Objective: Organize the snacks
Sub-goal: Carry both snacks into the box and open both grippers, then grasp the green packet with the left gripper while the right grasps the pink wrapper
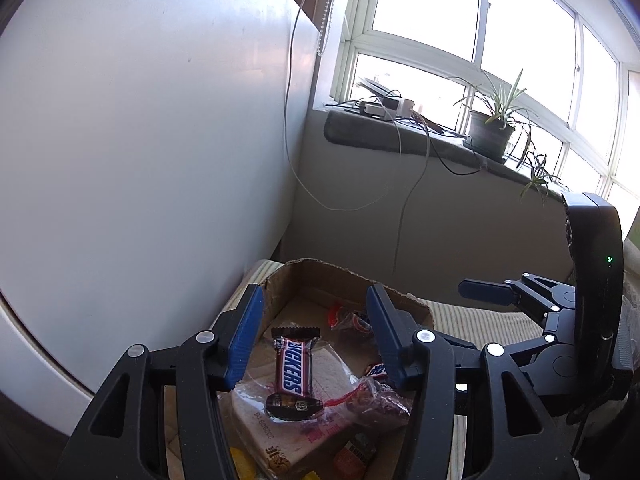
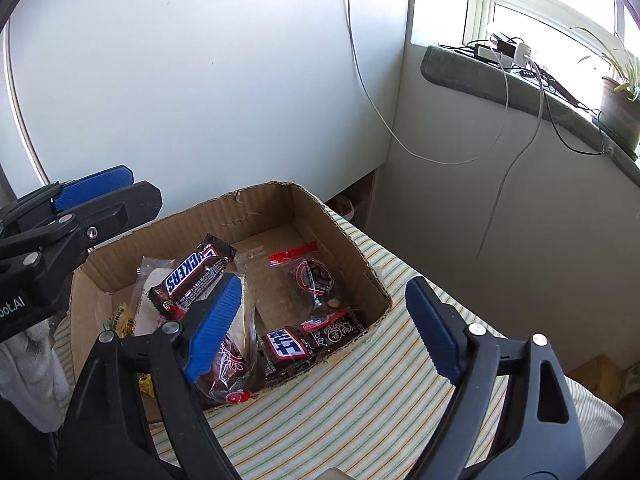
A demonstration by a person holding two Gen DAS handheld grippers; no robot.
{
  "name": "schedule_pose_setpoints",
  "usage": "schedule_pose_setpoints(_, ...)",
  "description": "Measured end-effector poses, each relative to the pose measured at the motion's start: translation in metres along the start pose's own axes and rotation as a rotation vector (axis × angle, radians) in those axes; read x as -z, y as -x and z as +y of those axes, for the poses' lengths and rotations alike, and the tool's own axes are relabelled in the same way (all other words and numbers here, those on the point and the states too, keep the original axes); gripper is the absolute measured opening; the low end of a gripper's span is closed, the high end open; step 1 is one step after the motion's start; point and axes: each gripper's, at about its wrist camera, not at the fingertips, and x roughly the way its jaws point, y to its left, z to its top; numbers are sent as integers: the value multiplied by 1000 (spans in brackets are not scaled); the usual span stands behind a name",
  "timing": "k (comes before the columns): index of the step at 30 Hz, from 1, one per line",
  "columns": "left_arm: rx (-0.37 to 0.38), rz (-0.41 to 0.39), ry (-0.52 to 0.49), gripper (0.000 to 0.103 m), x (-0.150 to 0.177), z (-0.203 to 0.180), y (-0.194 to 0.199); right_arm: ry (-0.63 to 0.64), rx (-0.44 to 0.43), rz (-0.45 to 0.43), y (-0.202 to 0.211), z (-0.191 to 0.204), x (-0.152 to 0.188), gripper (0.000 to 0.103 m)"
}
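Observation:
A shallow cardboard box (image 2: 256, 216) sits on a striped cloth (image 2: 360, 408) and holds several snacks. A Snickers bar (image 2: 190, 276) lies on top of a clear-wrapped pastry; it also shows in the left wrist view (image 1: 291, 368). A second small Snickers (image 2: 288, 346) and dark red-sealed packets (image 2: 312, 276) lie near the box's right side. My left gripper (image 1: 316, 340) is open and empty above the box (image 1: 320, 276). My right gripper (image 2: 320, 336) is open and empty over the box's near right corner. It shows in the left wrist view (image 1: 492, 292).
A white panel (image 2: 200, 72) stands right behind the box. A windowsill (image 2: 520, 84) with chargers, dangling cables and a potted plant (image 1: 490, 134) runs at the right. The striped cloth extends right of the box.

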Motion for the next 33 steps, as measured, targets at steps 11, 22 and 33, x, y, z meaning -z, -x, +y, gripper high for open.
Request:
schedule_pose_setpoints(11,129,6,-107,53,17,-45,16,-16,49,27,51,-34,43,87)
schedule_pose_setpoints(22,312,152,-227,49,48,-112,-3,-95,41,104,93,-60,134,86)
schedule_pose_setpoints(33,403,355,-344,30,99,-164,-36,26,-37,207,91,-35,181,59)
